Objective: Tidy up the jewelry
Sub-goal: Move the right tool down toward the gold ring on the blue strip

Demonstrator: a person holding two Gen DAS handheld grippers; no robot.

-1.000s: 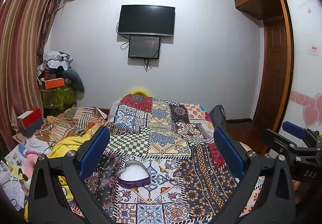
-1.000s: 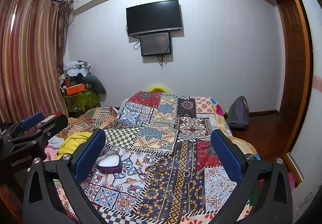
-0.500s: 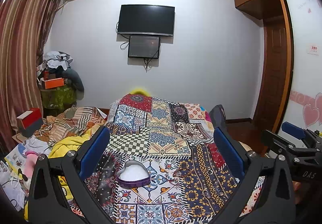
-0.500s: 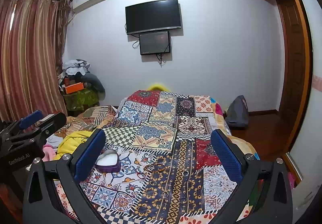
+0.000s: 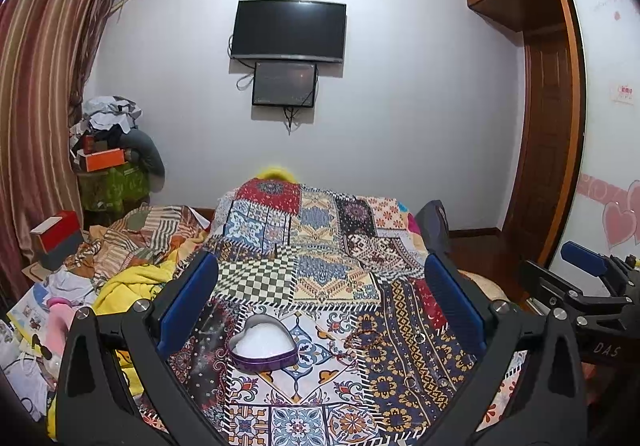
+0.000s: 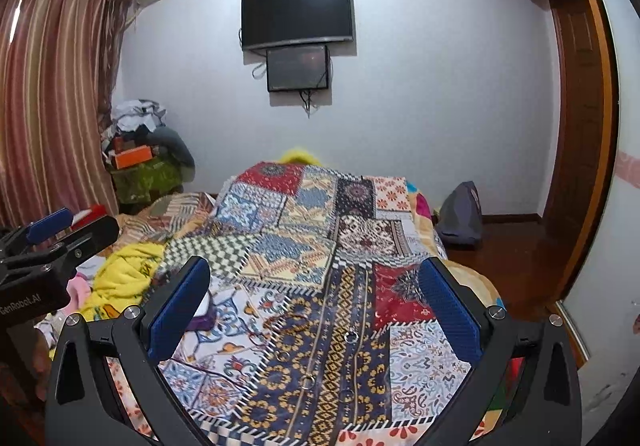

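A purple heart-shaped box [image 5: 263, 346] with a white lining lies open on the patchwork bedspread [image 5: 320, 246]. My left gripper [image 5: 320, 306] is open above and before it. A beaded bracelet [image 5: 366, 338] and several small silver rings [image 5: 419, 337] lie to the box's right. In the right wrist view my right gripper [image 6: 316, 310] is open over the bracelet [image 6: 286, 324] and rings [image 6: 350, 336]. The box [image 6: 200, 316] is mostly hidden behind its left finger.
Yellow blanket and piled clothes [image 5: 132, 278] lie left of the bed. A red box [image 5: 56, 236] sits far left. A dark bag [image 6: 460, 217] stands on the floor to the right, near the wooden wardrobe [image 5: 548, 145]. A TV [image 5: 288, 31] hangs on the far wall.
My right gripper has shifted right and slightly forward, so the heart box slid behind its left finger. My left gripper has barely moved.
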